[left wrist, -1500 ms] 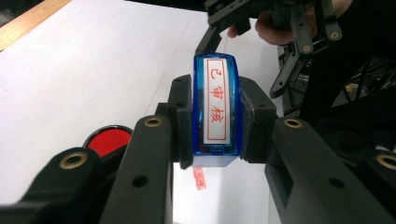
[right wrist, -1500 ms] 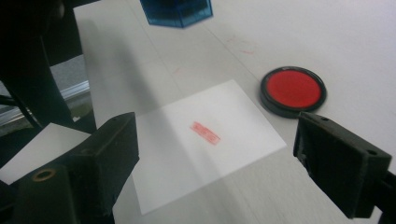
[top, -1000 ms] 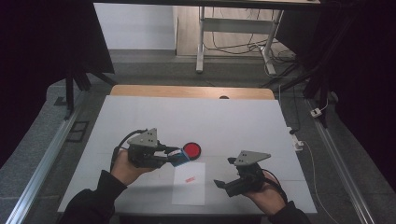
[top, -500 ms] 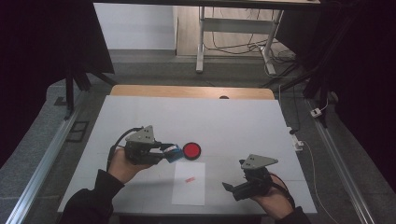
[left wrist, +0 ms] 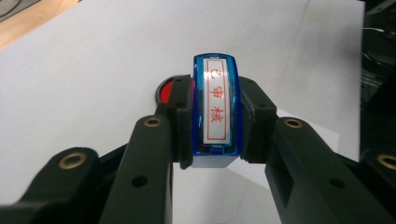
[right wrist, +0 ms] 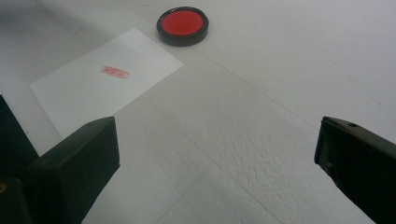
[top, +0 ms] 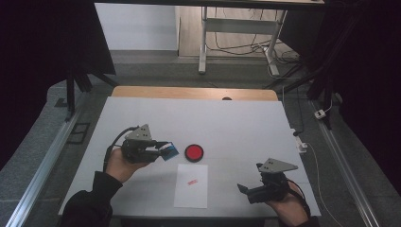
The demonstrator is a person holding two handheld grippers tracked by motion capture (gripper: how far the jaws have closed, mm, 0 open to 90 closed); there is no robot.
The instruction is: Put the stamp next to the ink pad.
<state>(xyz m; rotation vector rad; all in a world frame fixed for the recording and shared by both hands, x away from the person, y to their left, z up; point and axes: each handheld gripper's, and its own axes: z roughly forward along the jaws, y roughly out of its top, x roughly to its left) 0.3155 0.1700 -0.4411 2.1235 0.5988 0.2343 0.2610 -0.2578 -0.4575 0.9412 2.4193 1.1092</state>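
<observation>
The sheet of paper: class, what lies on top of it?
On the sheet of paper there is one small red stamp print, with bare white around it. The table beneath the sheet is covered, so nothing there can be seen.

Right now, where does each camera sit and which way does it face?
High view: above the near edge, facing forward and down on the white table; forearms, both grippers.
Left gripper view: along its fingers, shut on the blue stamp.
Right gripper view: between open fingers, across the table.
Shared: red ink pad, stamped paper.
</observation>
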